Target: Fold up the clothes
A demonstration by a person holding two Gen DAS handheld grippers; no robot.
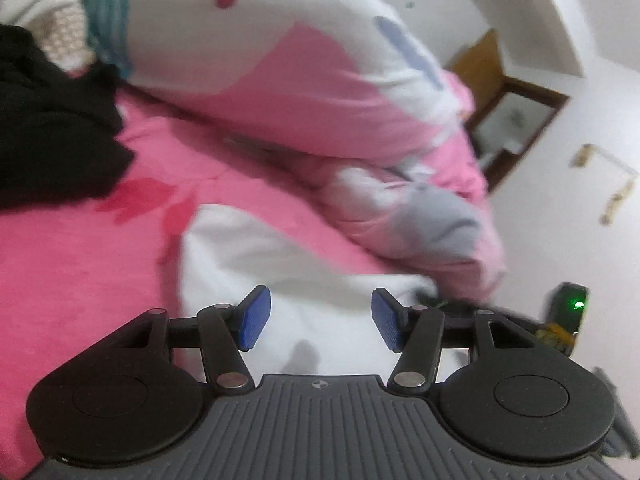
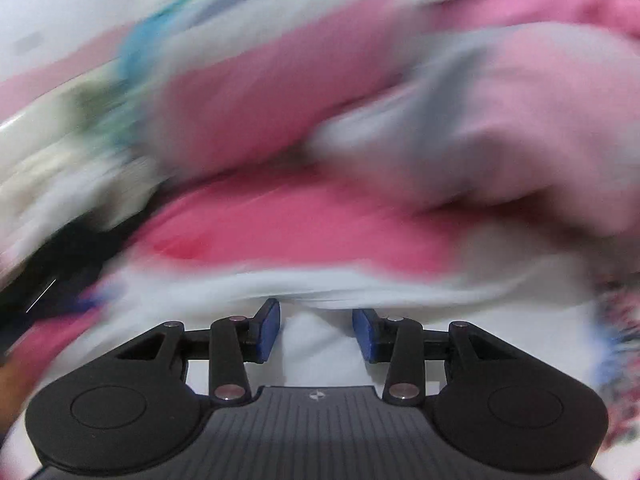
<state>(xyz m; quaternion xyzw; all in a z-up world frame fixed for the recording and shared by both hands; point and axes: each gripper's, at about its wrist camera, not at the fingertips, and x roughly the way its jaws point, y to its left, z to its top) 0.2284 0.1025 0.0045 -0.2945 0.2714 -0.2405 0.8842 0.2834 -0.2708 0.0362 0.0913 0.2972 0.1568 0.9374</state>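
Observation:
A white garment (image 1: 248, 256) lies on the pink bed sheet (image 1: 80, 256), folded into a rough block. My left gripper (image 1: 320, 318) hovers over its near edge, open, and its blue pads (image 1: 256, 316) stand apart with nothing pinched between them. The right wrist view is badly blurred. There my right gripper (image 2: 318, 332) is also open, and the white garment (image 2: 320, 292) spreads just beyond and beneath its blue pads (image 2: 268, 332), which do not press on the cloth.
A heap of black clothes (image 1: 48, 128) sits at the left on the bed. A bulky pink and white duvet (image 1: 304, 80) is piled along the far side. To the right are a white wall and a brown-framed doorway (image 1: 516, 120).

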